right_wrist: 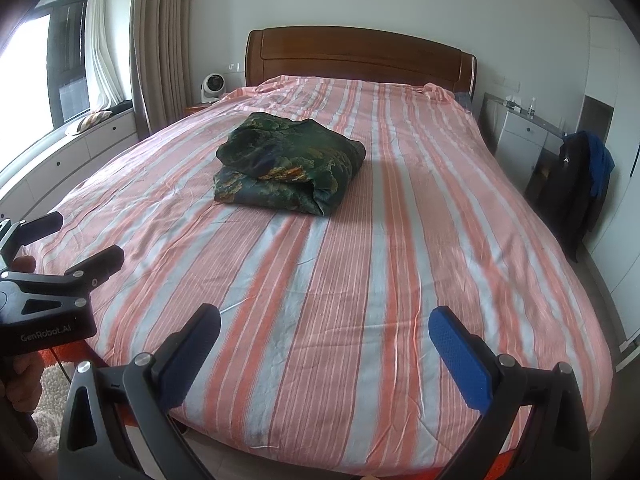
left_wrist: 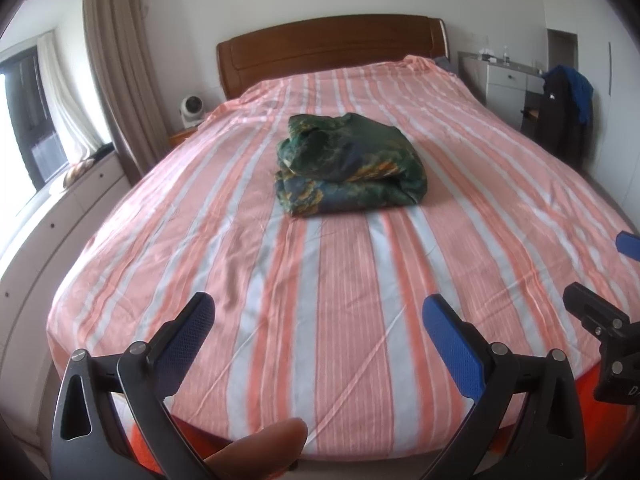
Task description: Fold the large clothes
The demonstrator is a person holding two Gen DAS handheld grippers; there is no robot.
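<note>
striped bed (left_wrist: pixel 320 320) bears a folded green garment (left_wrist: pixel 348 164); both tongs, left (left_wrist: pixel 318 320) marked "genrobot.ai", right (right_wrist: pixel 324 332), gape empty.

One large garment (left_wrist: pixel 350 166) (right_wrist: pixel 290 166), dark green with orange-yellow and blue-grey patterning. Folded into a thick, roughly square bundle, several layers stacked, top layer rumpled and slightly domed. Lies flat on the striped pink-and-grey bed sheet (left_wrist: pixel 320 300) (right_wrist: pixel 400 260), about mid-bed, nearer the headboard than the foot. Nothing touches it.
</note>
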